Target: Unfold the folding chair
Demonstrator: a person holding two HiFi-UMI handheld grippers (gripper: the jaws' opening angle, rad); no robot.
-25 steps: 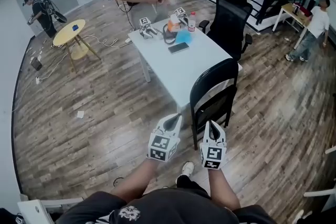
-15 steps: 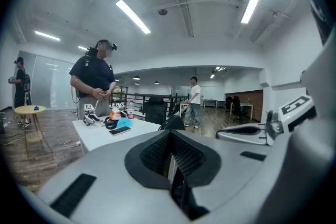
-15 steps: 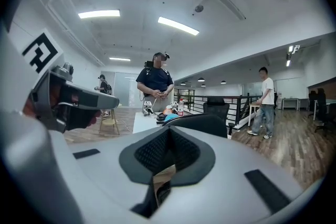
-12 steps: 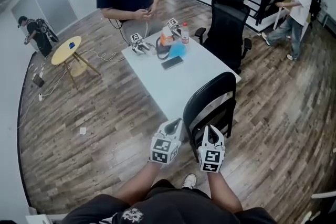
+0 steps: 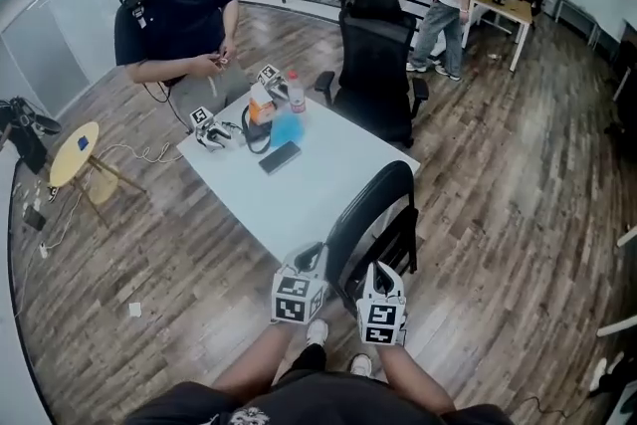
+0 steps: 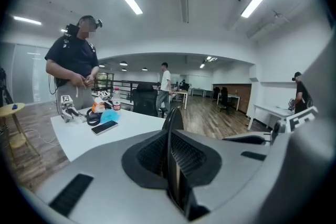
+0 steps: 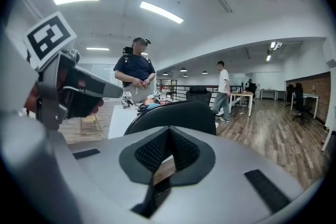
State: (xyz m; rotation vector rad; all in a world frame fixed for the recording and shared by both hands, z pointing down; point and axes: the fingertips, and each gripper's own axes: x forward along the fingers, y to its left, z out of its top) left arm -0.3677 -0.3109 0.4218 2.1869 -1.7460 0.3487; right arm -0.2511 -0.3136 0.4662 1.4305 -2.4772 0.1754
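Step, as judged: approach, chair not yet gripped.
Worktop point(image 5: 323, 179) ahead. Black chair point(image 5: 370, 214) stands at its near corner, apparently folded, just beyond both grippers.
Next move: open fingers point(image 6: 149, 157), take back frame with one gripper and seat edge with the other, spread apart.
Left gripper point(image 5: 312, 256) and right gripper point(image 5: 382, 274) side by side, aimed forward, slightly down at chair.
Both pairs of fingers pressed together, empty.

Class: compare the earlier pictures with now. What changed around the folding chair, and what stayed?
The left gripper and right gripper have come closer to the back of the folding chair, jaws shut, holding nothing. The chair stays beside the white table.
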